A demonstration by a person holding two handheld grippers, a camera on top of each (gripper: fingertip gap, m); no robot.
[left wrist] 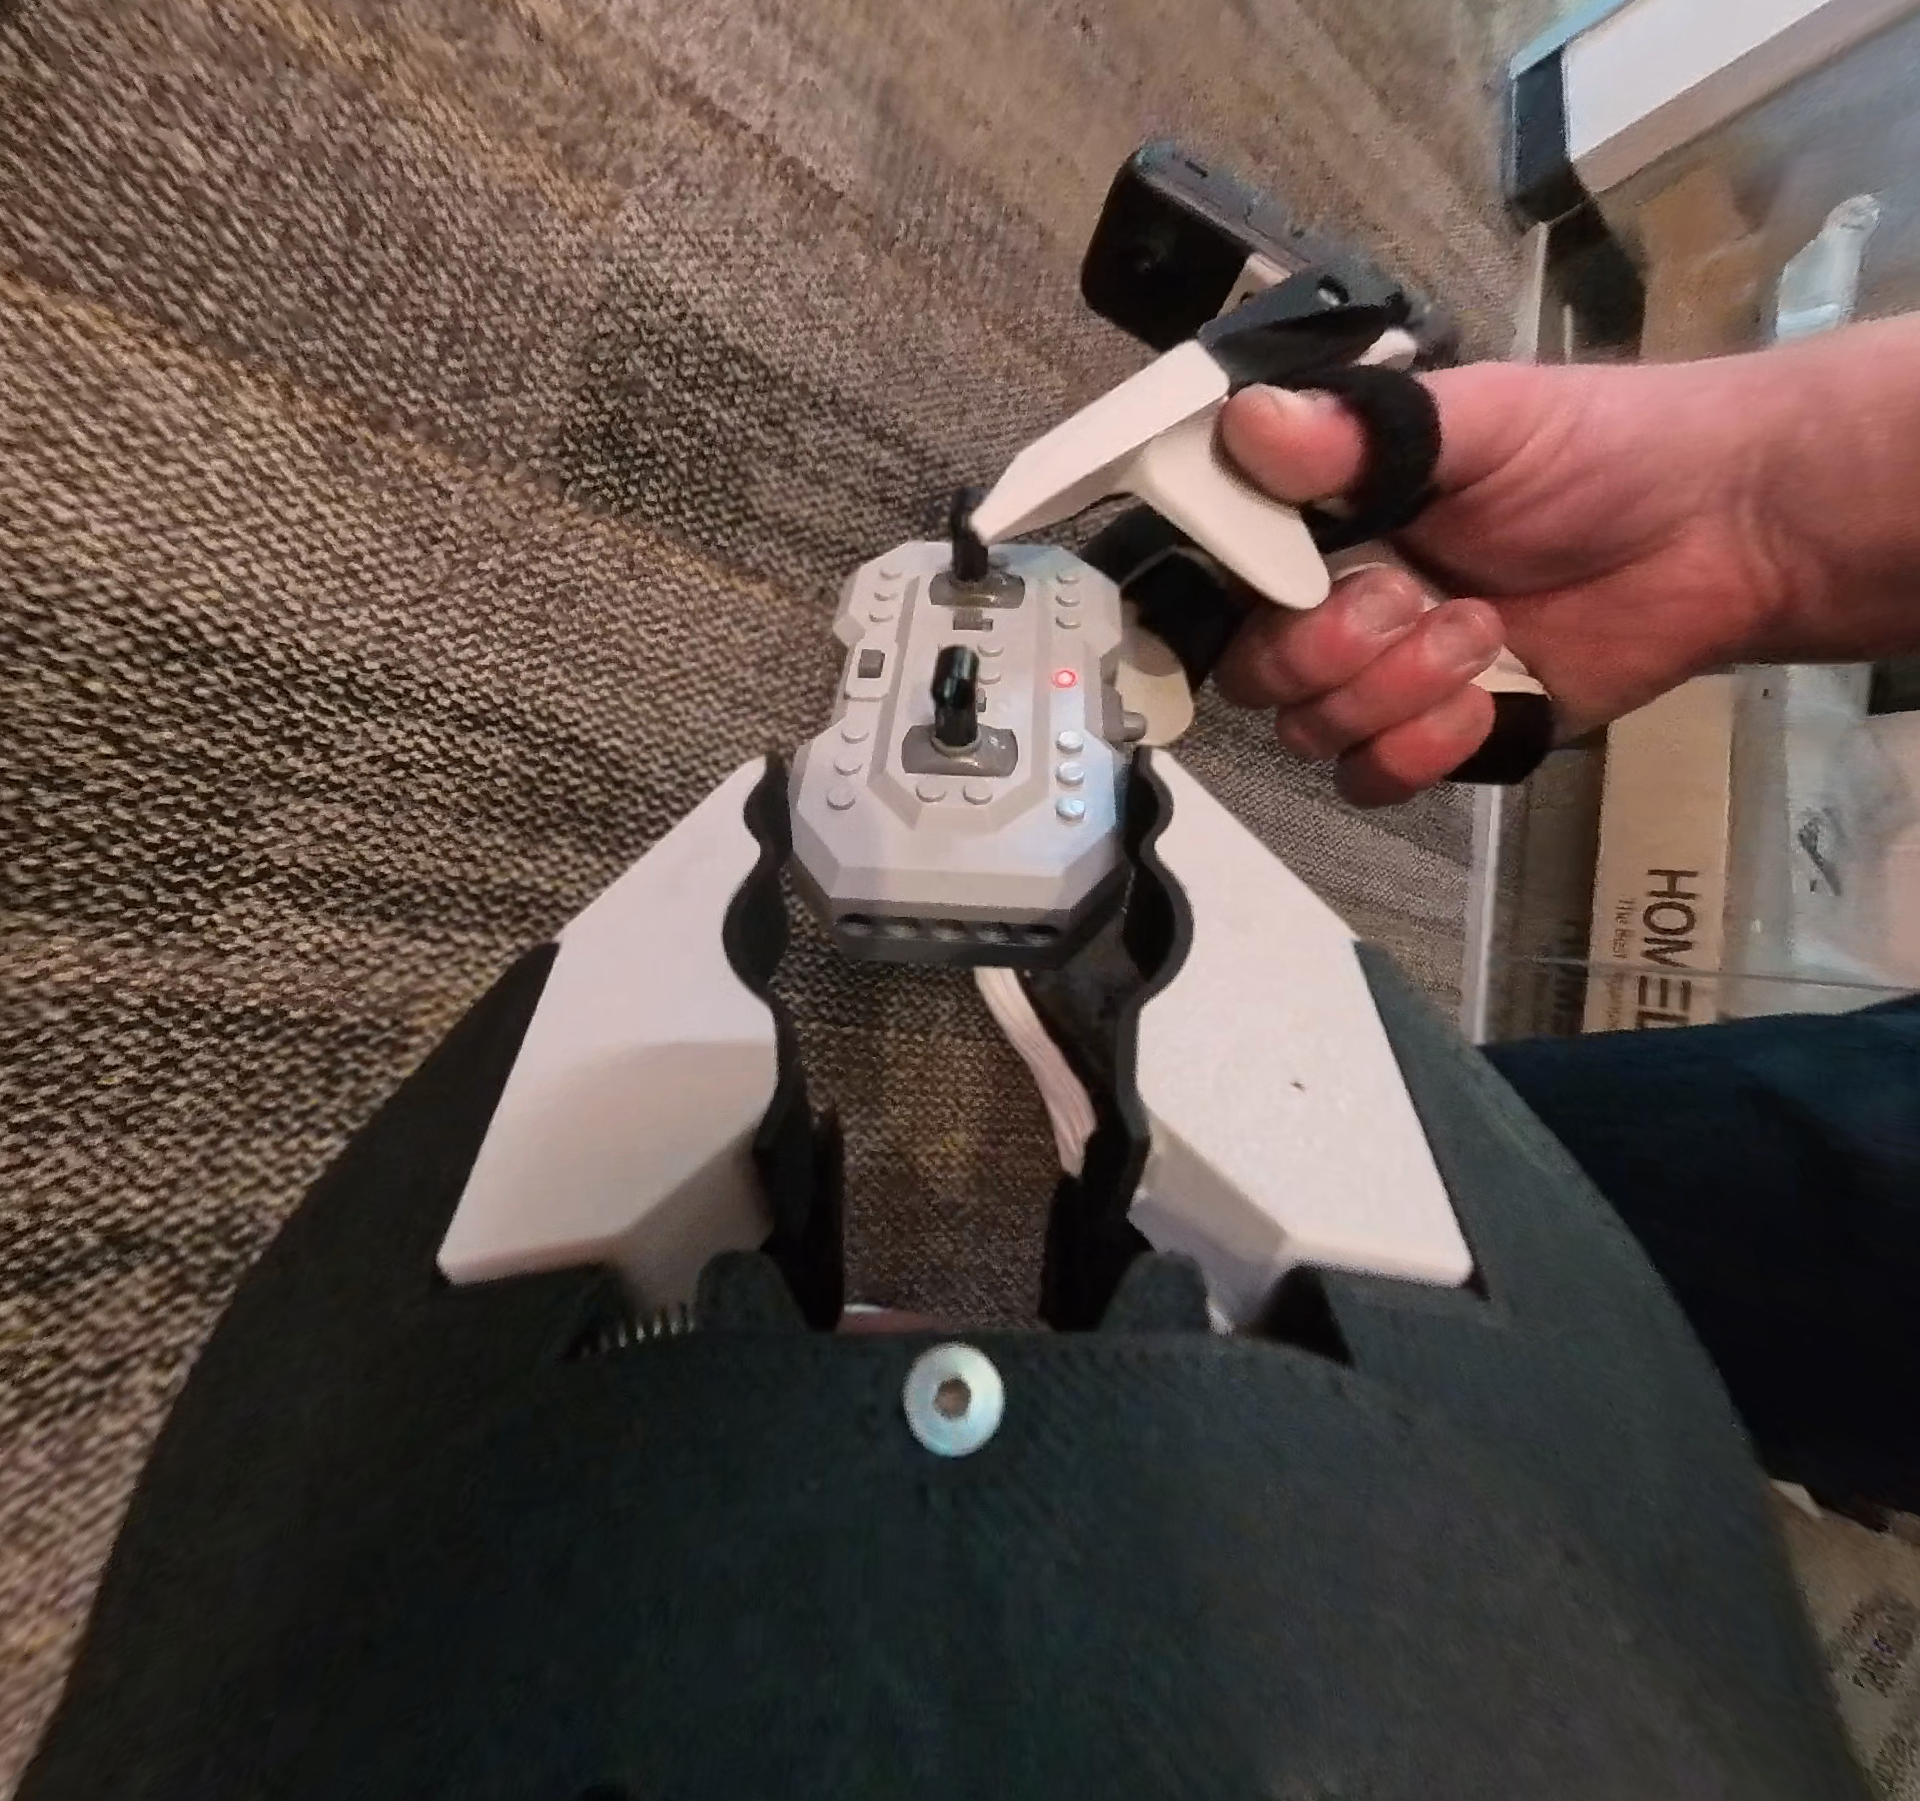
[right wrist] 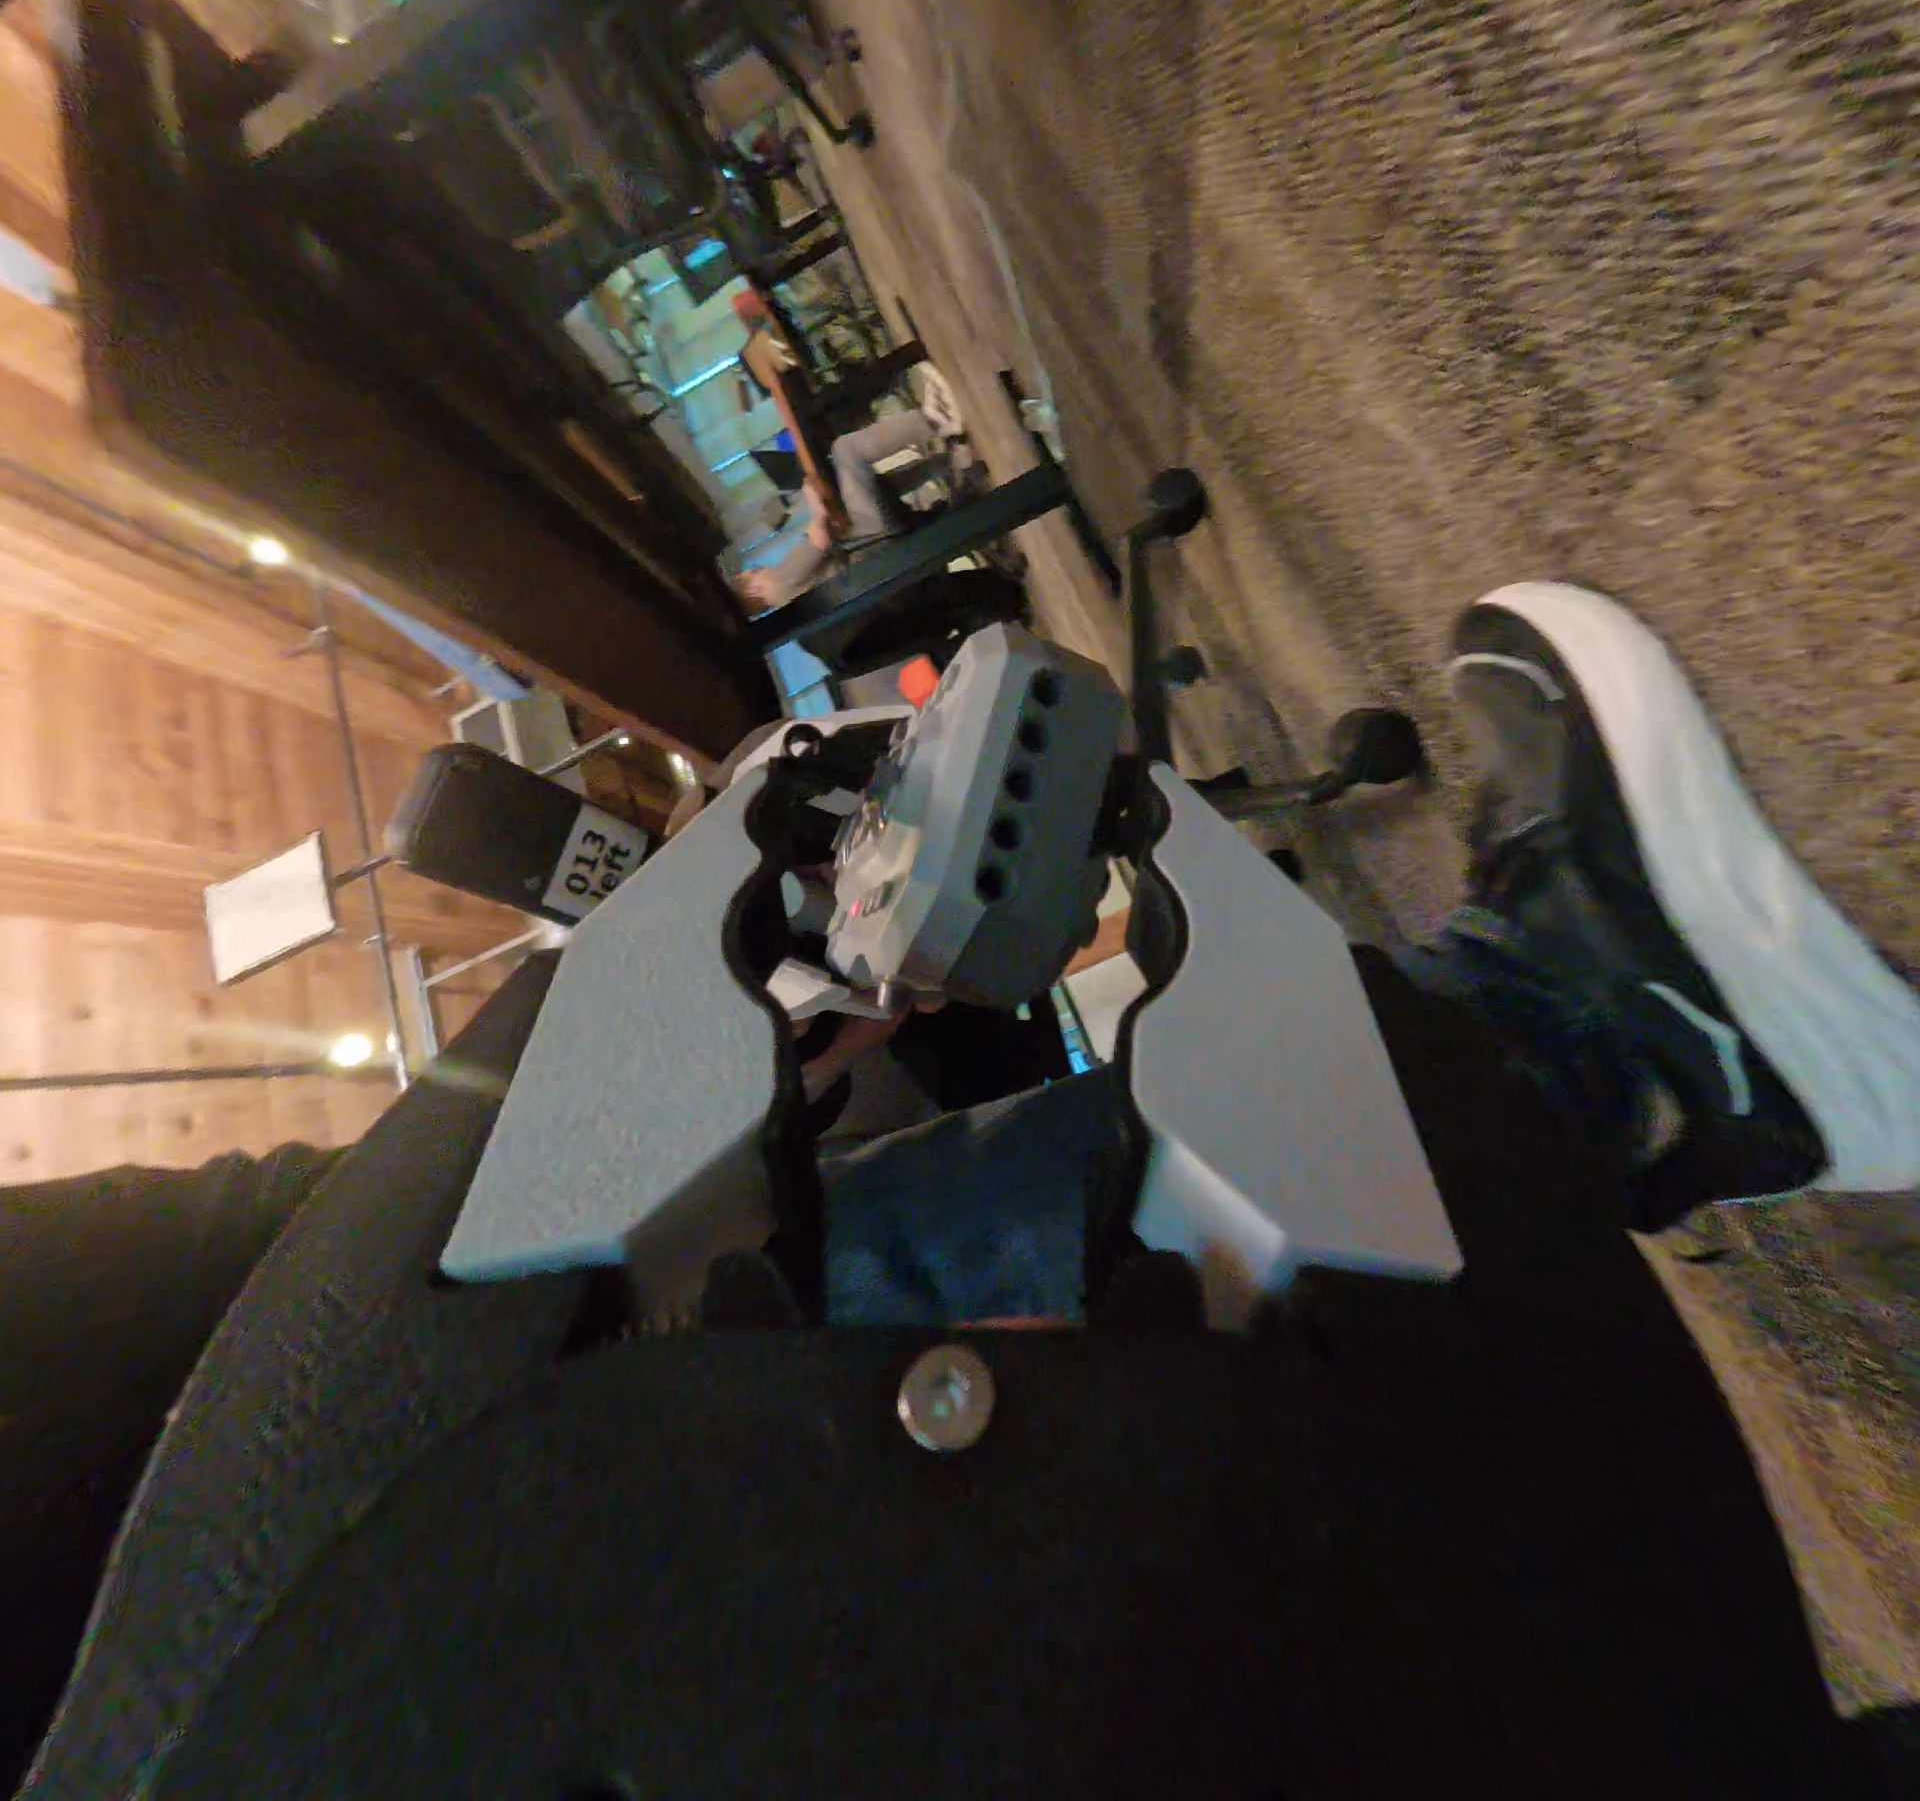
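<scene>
My left gripper [left wrist: 951, 785] is shut on the near end of a grey brick-built controller [left wrist: 961, 816] and holds it above the carpet. The controller has two black levers and a small red light [left wrist: 1065, 678]. A hand [left wrist: 1507, 556] holds my right gripper [left wrist: 1081, 619], whose jaws stand apart. Its upper white finger [left wrist: 1091, 442] touches the far lever [left wrist: 966, 546], and its lower finger lies by the controller's right side. In the right wrist view the right gripper [right wrist: 956, 795] straddles the tilted controller [right wrist: 987, 816], with the left gripper's black body [right wrist: 488, 826] behind it.
Brown carpet [left wrist: 416, 401] lies below. A cardboard box [left wrist: 1662, 868] and a white-edged panel [left wrist: 1714, 37] stand at the right. A dark-trousered leg [left wrist: 1714, 1180] and a black-and-white shoe [right wrist: 1662, 868] are close by. Chair casters [right wrist: 1174, 504] and dark furniture stand farther off. About 4 centimeters separates my left fingertips from my right.
</scene>
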